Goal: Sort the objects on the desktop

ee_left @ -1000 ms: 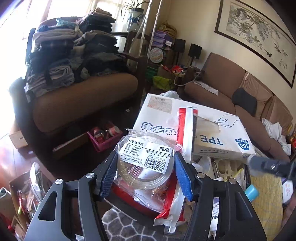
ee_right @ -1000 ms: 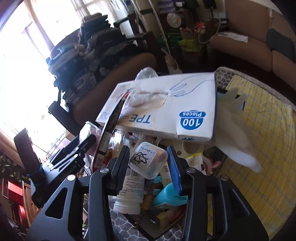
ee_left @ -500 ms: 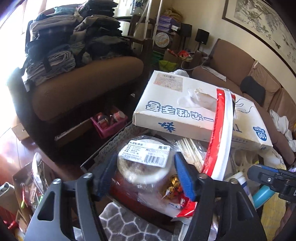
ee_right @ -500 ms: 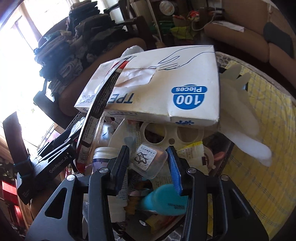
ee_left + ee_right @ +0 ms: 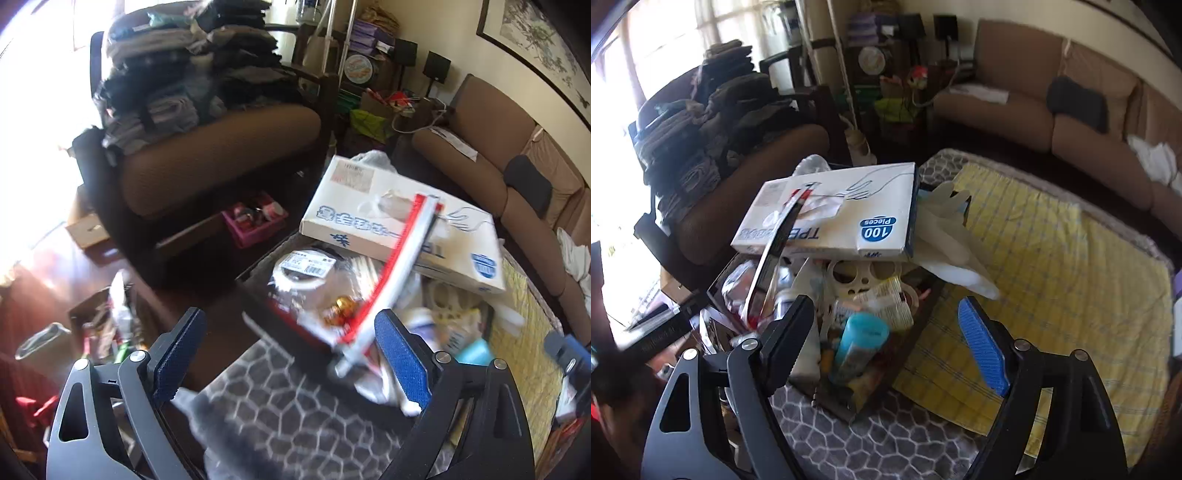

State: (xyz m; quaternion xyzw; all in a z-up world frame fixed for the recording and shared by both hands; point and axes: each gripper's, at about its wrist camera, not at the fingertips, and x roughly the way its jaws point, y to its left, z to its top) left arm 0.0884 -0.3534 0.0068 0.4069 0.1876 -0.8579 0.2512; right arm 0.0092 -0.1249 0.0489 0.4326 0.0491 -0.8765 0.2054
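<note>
Both our left tongs (image 5: 291, 354) and right tongs (image 5: 886, 343) have just been opening and hang released, empty, above the crammed dark tray (image 5: 916, 314); the bagged tape roll (image 5: 306, 269) lies inside, sorting seemingly near done.

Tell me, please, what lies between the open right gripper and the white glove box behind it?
In the right wrist view, a cluttered tray separates the right gripper from the glove box; a teal-capped bottle lies nearest the jaws.

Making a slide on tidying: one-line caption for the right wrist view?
Open right gripper above a cluttered tray, glove box resting across the pile.
</note>
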